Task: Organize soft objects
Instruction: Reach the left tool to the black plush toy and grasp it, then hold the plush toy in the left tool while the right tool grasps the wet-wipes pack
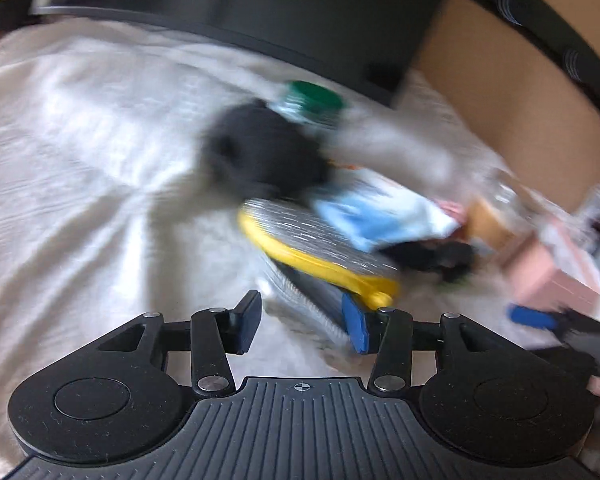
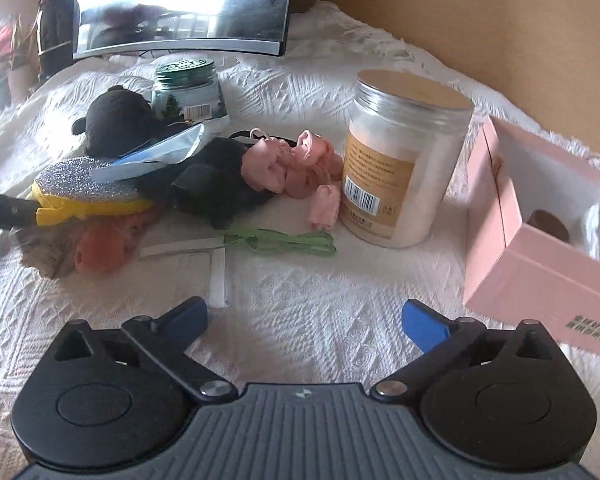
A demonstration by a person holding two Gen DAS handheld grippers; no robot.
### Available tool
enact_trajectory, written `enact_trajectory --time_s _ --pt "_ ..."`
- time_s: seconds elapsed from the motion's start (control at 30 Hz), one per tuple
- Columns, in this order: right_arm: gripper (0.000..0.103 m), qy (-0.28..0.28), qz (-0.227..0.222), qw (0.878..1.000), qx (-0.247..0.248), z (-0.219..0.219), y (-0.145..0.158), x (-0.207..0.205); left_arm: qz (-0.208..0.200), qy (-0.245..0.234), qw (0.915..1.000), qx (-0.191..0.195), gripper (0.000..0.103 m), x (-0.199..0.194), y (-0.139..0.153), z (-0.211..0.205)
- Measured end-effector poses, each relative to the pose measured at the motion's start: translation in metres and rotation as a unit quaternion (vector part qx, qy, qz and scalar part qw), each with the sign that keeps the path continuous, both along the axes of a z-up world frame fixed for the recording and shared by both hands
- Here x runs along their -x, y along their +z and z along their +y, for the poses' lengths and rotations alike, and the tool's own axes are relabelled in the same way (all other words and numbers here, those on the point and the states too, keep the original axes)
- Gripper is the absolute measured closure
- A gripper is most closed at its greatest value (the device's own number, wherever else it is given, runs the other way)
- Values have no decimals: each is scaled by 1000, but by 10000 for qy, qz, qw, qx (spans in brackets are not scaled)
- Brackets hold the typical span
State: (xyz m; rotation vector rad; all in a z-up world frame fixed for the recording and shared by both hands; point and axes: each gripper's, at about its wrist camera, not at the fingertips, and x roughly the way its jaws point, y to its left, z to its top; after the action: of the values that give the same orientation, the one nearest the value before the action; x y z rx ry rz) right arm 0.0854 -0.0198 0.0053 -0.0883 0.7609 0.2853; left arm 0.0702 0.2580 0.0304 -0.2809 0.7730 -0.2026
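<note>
Right wrist view is sharp: my right claw [image 2: 306,322] hangs wide apart and empty over the white textured cloth [image 2: 320,304], facing a pile of black fabric [image 2: 220,184], pink fabric [image 2: 296,168] and green ribbon [image 2: 288,240] beside a clear jar [image 2: 404,160] and pink box [image 2: 540,248]. Left wrist view is motion-blurred; my left claw [image 1: 304,324] stands apart, its right pad touching a yellow-rimmed glittery pad [image 1: 320,240].
</note>
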Motion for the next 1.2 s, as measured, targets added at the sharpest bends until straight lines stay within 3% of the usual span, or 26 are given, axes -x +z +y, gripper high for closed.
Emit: enact_trajectory --time_s 0.1,0.17,0.23,0.3,0.37,0.43,0.53,0.6,0.73,0.83,0.93,1.07,1.2 --pt "0 -15 11 10000 -86 -1 -1 1 -114 -606 9981 57 53 9 9 -11" --pt "0 -17 49 9998 -166 -3 -2 -3 -187 -760 9969 -53 53 13 12 -15" --pt "0 -25 45 9998 -167 -4 -2 -3 -292 -572 9975 -280 53 17 14 -17" --pt "0 -33 39 9998 -171 -4 -2 -3 -405 101 9985 -354 54 18 17 -7" --pt "0 -28 36 9998 -170 -4 -2 -3 -311 699 9965 326 54 14 15 12" --pt "0 -26 36 9998 -171 -4 -2 -3 -99 1008 9903 952 54 6 11 27" --pt "0 -26 37 9998 -171 -4 -2 -3 162 1267 9840 1242 54 -6 5 34" --pt "0 -27 36 9998 -172 -4 -2 -3 68 1356 9819 1323 54 -14 7 36" --pt "0 -29 34 9998 -175 -4 -2 -3 -214 1475 9851 853 54 -43 26 46" --pt "0 -29 34 9998 -176 -4 -1 -3 13 1518 9867 589 54 -76 29 47" --pt "0 -30 34 9998 -178 -5 -1 -2 166 1541 9861 605 52 -102 27 41" --pt "0 9 49 9999 -165 -4 -1 -4 431 1572 9866 -118 19 -125 20 25" --pt "0 121 211 9996 -134 -4 2 -7 673 1473 9868 -84 19 -132 14 19"
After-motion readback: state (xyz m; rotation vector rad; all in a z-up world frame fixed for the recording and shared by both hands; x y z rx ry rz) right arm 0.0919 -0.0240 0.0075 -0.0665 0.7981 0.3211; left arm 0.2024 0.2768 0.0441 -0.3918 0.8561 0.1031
